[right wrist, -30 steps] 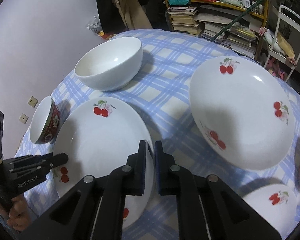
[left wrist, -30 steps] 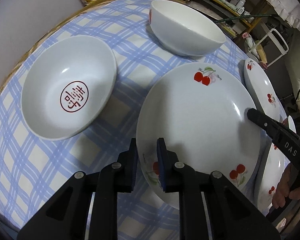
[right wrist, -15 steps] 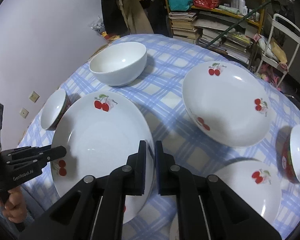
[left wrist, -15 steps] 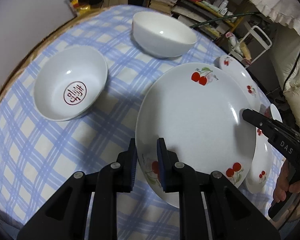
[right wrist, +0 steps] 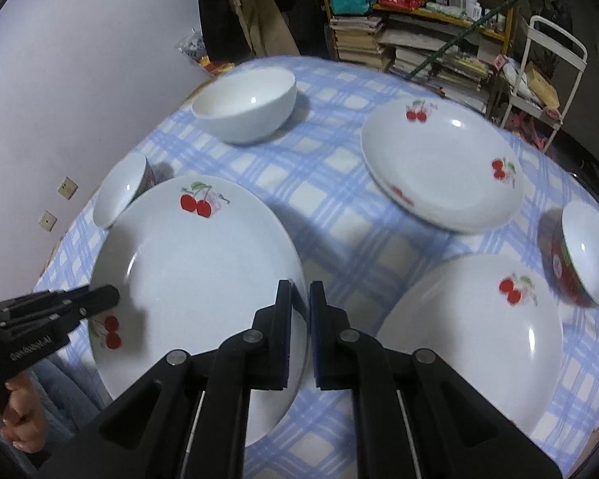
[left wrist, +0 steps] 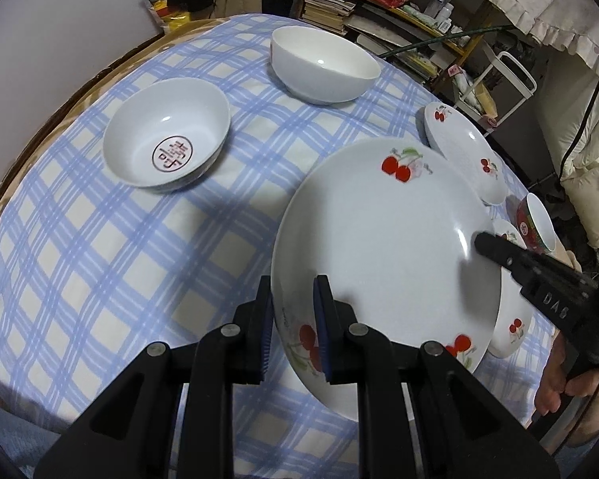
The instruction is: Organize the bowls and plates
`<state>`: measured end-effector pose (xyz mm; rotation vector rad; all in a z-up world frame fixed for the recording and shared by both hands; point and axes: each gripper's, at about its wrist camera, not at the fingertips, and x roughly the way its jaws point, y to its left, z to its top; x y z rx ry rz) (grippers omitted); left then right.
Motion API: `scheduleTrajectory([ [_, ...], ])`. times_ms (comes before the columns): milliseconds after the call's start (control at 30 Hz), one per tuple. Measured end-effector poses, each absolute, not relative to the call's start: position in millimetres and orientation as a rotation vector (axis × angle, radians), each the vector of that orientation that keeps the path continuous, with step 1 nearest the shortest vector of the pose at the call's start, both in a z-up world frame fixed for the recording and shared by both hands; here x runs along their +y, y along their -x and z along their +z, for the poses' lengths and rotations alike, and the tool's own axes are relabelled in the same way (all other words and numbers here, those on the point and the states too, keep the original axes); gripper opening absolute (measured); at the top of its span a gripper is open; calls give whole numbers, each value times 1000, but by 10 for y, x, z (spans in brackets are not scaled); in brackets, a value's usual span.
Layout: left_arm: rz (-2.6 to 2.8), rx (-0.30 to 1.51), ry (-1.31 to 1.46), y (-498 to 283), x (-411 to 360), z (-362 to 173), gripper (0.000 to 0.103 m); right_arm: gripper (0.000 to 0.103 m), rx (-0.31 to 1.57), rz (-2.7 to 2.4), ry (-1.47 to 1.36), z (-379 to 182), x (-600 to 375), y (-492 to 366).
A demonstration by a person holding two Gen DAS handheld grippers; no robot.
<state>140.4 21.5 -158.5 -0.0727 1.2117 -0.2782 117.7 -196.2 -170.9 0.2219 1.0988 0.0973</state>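
- Lifted clear since a second ago, the big cherry plate [left wrist: 383,255] now hangs above the checked tablecloth [left wrist: 100,263], with more of the table showing under it and its shadow fallen to the left.
- Left claw [left wrist: 293,329] is pinched narrow on the plate's near-left rim, one pad under the edge and one inside the dish.
- Right claw [right wrist: 299,331] is squeezed almost shut on the opposite rim; in the left view its black tip [left wrist: 495,245] reaches onto the plate's right edge.
- Both claws tilt steeply down, so the plate hangs slanted between them.
- Beyond the plate to the left sits a white bowl with a red mark inside [left wrist: 165,145]; farther off stands a plain white bowl [left wrist: 323,66].
- To the right lie two more cherry plates, one far [right wrist: 443,163] and one near [right wrist: 471,335], with a small red-sided bowl [right wrist: 579,255] just beside them.
- Another small bowl [right wrist: 119,191] peeks out behind the held plate's far-left edge.
- My guess is the plate is bound for a stack on one of the other cherry plates.
- Risk: the glazed rim could slide out of such thin pinches if the two hands drift apart or twist unevenly.
- Risk: carried low and slanted, its lower edge could clip the near plate or the red-sided bowl and chip.
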Motion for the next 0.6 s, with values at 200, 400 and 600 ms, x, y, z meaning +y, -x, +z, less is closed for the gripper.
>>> scheduleTrajectory([
  [200,-271,1257,91,-1386,250,-1703,18,11,1152,77,-192,-1896,-1883,-1132],
  [400,-273,1297,47,-1379,153,-1871,18,13,1203,56,-176,-2086,-1896,-1176],
  [600,-249,1353,14,-1404,67,-2102,18,15,1255,35,-126,-2295,-1849,-1233],
])
